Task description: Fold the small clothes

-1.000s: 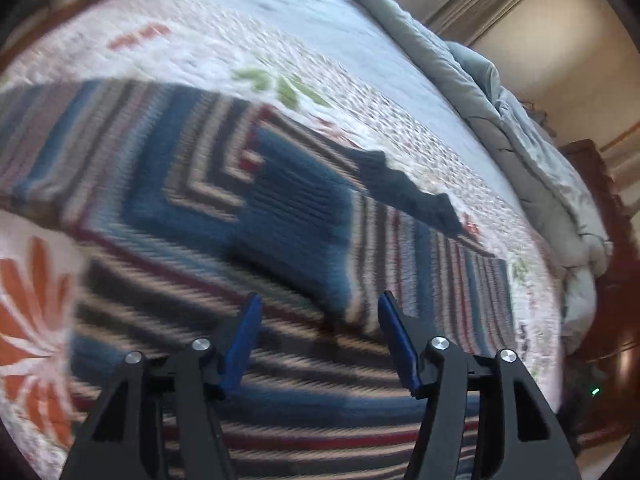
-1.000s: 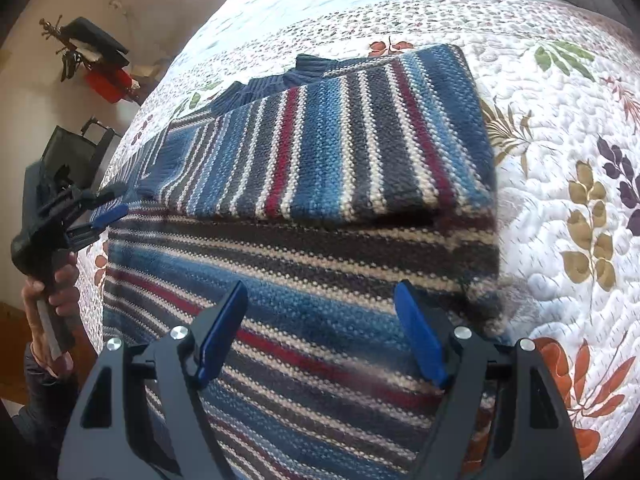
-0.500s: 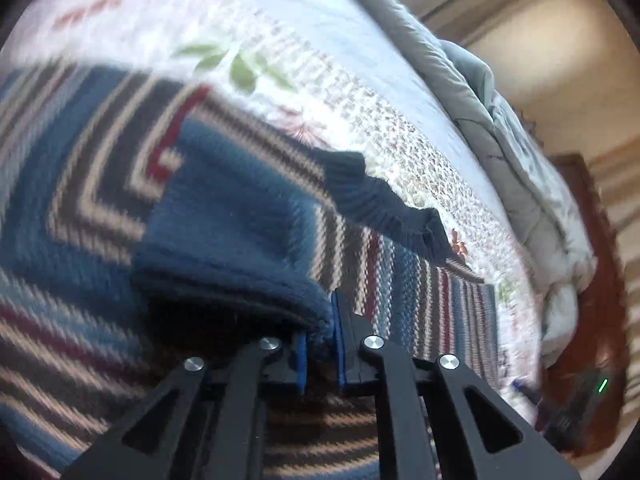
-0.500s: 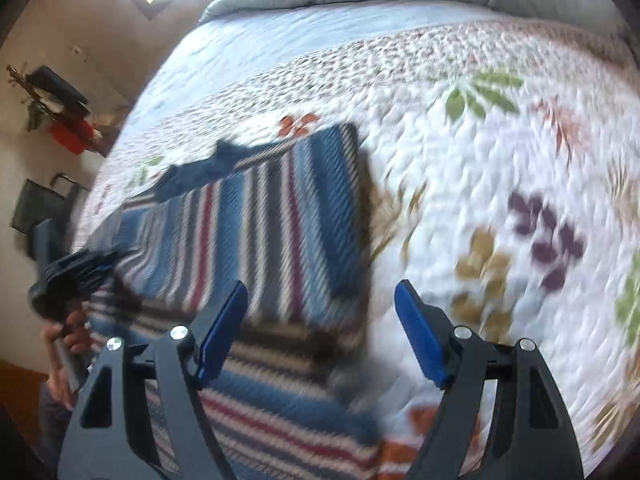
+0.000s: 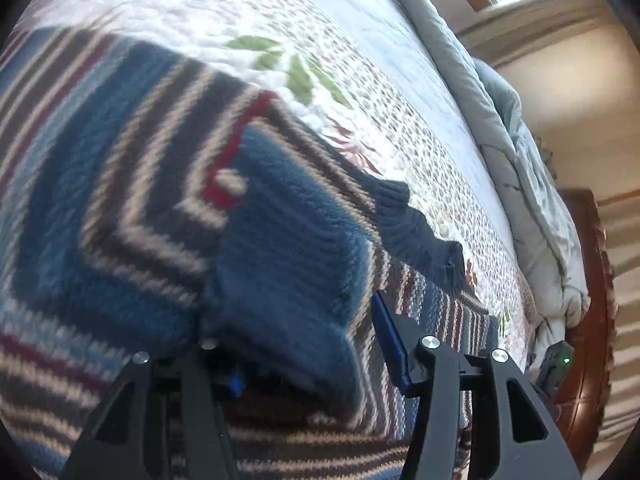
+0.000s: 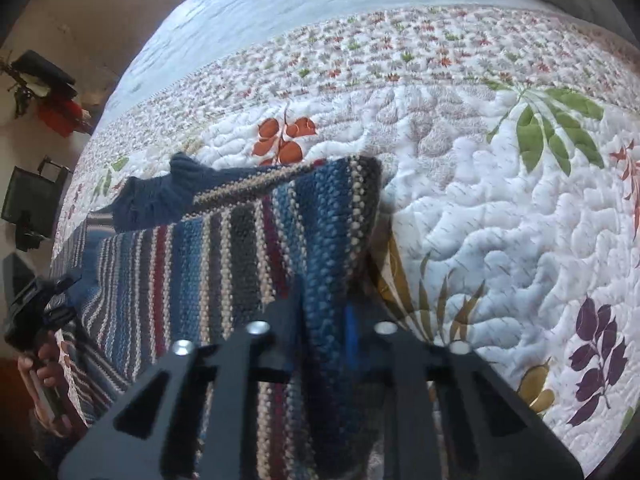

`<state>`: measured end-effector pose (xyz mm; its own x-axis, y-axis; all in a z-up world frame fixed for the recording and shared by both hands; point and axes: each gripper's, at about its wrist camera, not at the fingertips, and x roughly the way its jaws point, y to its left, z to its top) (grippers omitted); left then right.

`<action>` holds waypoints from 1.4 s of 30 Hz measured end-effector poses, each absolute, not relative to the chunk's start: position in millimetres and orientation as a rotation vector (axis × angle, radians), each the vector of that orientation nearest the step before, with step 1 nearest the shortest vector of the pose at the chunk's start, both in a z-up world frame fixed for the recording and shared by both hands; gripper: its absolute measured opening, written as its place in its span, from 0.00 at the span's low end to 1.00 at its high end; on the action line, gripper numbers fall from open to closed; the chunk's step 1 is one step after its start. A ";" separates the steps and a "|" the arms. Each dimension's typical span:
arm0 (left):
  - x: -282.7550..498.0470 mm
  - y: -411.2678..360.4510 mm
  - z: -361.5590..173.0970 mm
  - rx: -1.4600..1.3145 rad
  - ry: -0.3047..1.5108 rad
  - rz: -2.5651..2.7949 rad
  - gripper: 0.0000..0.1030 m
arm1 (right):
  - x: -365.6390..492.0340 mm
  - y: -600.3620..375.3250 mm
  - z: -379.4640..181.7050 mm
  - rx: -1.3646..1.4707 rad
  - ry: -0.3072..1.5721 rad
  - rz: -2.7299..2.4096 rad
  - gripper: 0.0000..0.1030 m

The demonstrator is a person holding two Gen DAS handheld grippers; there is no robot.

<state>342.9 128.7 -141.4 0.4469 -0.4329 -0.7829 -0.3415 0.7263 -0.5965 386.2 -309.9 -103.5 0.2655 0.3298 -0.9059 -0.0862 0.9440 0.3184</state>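
Observation:
A striped knit sweater point(image 5: 120, 200) in blue, grey, cream and red lies folded on the quilted bed. My left gripper point(image 5: 308, 352) is open; the sweater's blue cuff end point(image 5: 288, 280) lies loose between its jaws. The dark blue ribbed collar point(image 5: 416, 232) sticks out beyond it. In the right wrist view my right gripper point(image 6: 324, 320) is shut on the sweater's right edge point(image 6: 328, 240) and holds it. The left gripper point(image 6: 36, 312) shows at the far left of that view, held by a hand.
The white floral quilt point(image 6: 480, 208) covers the bed to the right of the sweater. A grey duvet point(image 5: 520, 168) is bunched along the far side. A dark wooden bed frame point(image 5: 588, 320) stands at the right. Dark furniture point(image 6: 28, 200) stands by the wall.
My left gripper was shut on the blue cuff and has opened, leaving it on the sweater. My right gripper was open over the quilt and has shut on the sweater's right edge.

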 end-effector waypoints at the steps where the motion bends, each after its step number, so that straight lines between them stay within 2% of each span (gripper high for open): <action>1: 348.3 124.3 -142.0 -0.792 1.137 -0.072 0.51 | 384.5 -314.1 -98.3 0.238 1.263 0.288 0.10; 2: 350.9 120.4 -141.2 -0.776 1.135 -0.081 0.50 | 382.7 -322.1 -93.7 0.272 1.247 0.286 0.10; 4: 351.8 112.7 -137.3 -0.753 1.111 -0.116 0.33 | 380.5 -334.4 -90.2 0.301 1.226 0.261 0.09; 8: 360.4 99.4 -138.9 -0.651 1.114 -0.067 0.27 | 370.2 -351.4 -104.3 0.346 1.244 0.232 0.09; 10: 364.3 102.7 -151.7 -0.654 1.146 -0.039 0.21 | 369.2 -346.9 -111.1 0.322 1.238 0.223 0.12; 12: 360.9 108.5 -150.8 -0.689 1.147 -0.054 0.21 | 367.1 -343.0 -108.4 0.310 1.226 0.231 0.23; 13: 357.3 110.7 -145.2 -0.693 1.149 -0.059 0.25 | 365.2 -341.7 -105.3 0.295 1.226 0.229 0.32; 14: 352.8 113.3 -141.2 -0.690 1.149 -0.059 0.32 | 361.0 -338.5 -101.0 0.282 1.222 0.230 0.50; 15: 348.0 114.8 -136.0 -0.683 1.140 -0.058 0.49 | 355.5 -338.2 -97.1 0.274 1.214 0.236 0.54; 16: 340.0 117.8 -128.0 -0.663 1.124 -0.045 0.57 | 349.4 -338.8 -94.1 0.263 1.210 0.241 0.54; 21: 303.4 123.9 -107.6 -0.568 1.111 0.004 0.64 | 293.7 -346.3 -85.7 0.297 1.246 0.328 0.55; 26: 257.5 105.7 -110.1 -0.511 1.161 -0.003 0.64 | 247.5 -326.3 -85.1 0.188 1.253 0.355 0.57; 29: 237.2 91.8 -115.7 -0.466 1.175 -0.024 0.67 | 241.7 -311.0 -87.1 0.090 1.232 0.303 0.57; 31: 230.1 81.2 -116.6 -0.399 1.163 -0.010 0.68 | 248.6 -308.4 -93.8 0.100 1.254 0.281 0.42; 32: 228.0 77.0 -117.3 -0.376 1.159 -0.008 0.69 | 255.8 -310.0 -100.8 0.105 1.282 0.257 0.23; 34: 226.7 68.8 -118.3 -0.332 1.161 -0.004 0.71 | 265.6 -322.5 -105.7 0.184 1.281 0.242 0.15; 38: 217.8 68.9 -121.9 -0.288 1.154 -0.007 0.71 | 261.6 -364.9 -116.9 0.417 1.306 0.198 0.09; 41: 218.9 68.5 -128.4 -0.290 1.163 -0.008 0.72 | 257.2 -363.2 -119.9 0.381 1.305 0.197 0.09; 42: 219.6 67.7 -127.1 -0.293 1.161 -0.005 0.72 | 256.7 -357.7 -115.8 0.341 1.307 0.189 0.12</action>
<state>219.6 67.7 -127.1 0.4029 -0.1546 -0.9021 -0.1463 0.9621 -0.2302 256.7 -357.7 -115.8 0.2554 0.3262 -0.9102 0.0550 0.9350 0.3505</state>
